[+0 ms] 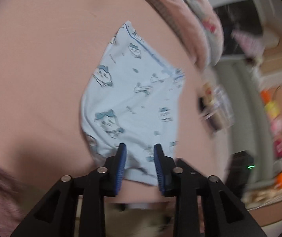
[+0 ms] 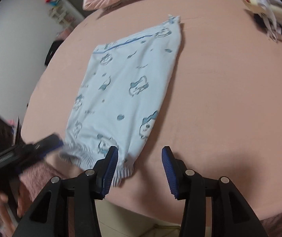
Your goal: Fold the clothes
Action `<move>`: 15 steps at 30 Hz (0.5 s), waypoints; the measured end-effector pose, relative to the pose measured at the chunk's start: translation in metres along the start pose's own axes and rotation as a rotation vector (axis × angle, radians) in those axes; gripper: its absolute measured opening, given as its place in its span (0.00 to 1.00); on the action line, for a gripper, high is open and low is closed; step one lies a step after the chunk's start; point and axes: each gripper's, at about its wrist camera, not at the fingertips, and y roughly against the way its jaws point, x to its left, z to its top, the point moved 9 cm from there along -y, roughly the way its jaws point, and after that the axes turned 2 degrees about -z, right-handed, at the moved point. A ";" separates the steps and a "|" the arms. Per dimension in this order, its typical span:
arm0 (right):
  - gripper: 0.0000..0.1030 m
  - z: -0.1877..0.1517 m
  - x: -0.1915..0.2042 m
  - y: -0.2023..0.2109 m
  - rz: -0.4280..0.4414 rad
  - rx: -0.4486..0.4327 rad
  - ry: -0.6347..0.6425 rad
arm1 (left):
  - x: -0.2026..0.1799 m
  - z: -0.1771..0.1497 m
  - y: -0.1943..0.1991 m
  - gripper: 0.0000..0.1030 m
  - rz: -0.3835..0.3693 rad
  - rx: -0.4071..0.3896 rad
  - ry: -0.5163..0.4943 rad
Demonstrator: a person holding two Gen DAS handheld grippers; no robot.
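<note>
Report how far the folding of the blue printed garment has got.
Done: the light blue garment lies flat on the pink sheet as a narrow panel, so it looks folded lengthwise already. In hand: both tongs are open at its elastic waistband, the left tongs straddling the hem and the right tongs at its corner; neither grips yet. Left: probably a fold across toward the far end.

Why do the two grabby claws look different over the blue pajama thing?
The left gripper has its fingers closer together, straddling the light blue printed garment; the right gripper spreads wider. The right one sits at the garment's elastic-edge corner, mostly over the pink sheet. Both are open, with black arms and blue pads.
</note>
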 end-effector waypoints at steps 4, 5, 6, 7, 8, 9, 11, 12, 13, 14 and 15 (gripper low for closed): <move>0.46 -0.017 -0.011 -0.018 0.019 0.034 -0.063 | 0.017 -0.006 -0.013 0.27 0.062 -0.002 0.052; 0.48 -0.022 -0.011 -0.017 0.031 0.020 -0.060 | 0.025 -0.007 -0.007 0.27 0.067 -0.006 0.078; 0.53 -0.028 -0.008 -0.014 0.062 0.020 -0.048 | 0.032 -0.008 -0.002 0.31 0.073 -0.011 0.104; 0.55 -0.035 -0.003 -0.011 0.110 0.037 -0.035 | 0.039 -0.010 0.005 0.37 0.072 -0.017 0.129; 0.55 -0.042 0.003 -0.008 0.157 0.054 -0.022 | 0.042 -0.012 0.006 0.49 0.074 -0.020 0.144; 0.55 -0.046 0.005 -0.006 0.185 0.065 -0.016 | 0.042 -0.014 0.006 0.50 0.076 -0.019 0.147; 0.55 -0.047 0.003 -0.007 0.174 0.064 -0.021 | 0.045 -0.018 0.009 0.50 0.081 -0.007 0.137; 0.55 -0.047 -0.003 -0.008 0.127 0.046 -0.025 | 0.044 -0.020 0.005 0.50 0.091 0.005 0.126; 0.55 -0.048 -0.008 -0.007 0.106 0.034 -0.036 | 0.041 -0.021 0.000 0.50 0.091 0.009 0.113; 0.55 -0.050 -0.012 -0.004 0.112 0.028 -0.055 | 0.038 -0.022 -0.004 0.50 0.084 0.009 0.101; 0.55 -0.053 -0.014 -0.002 0.117 0.026 -0.068 | 0.036 -0.023 -0.008 0.50 0.078 0.009 0.088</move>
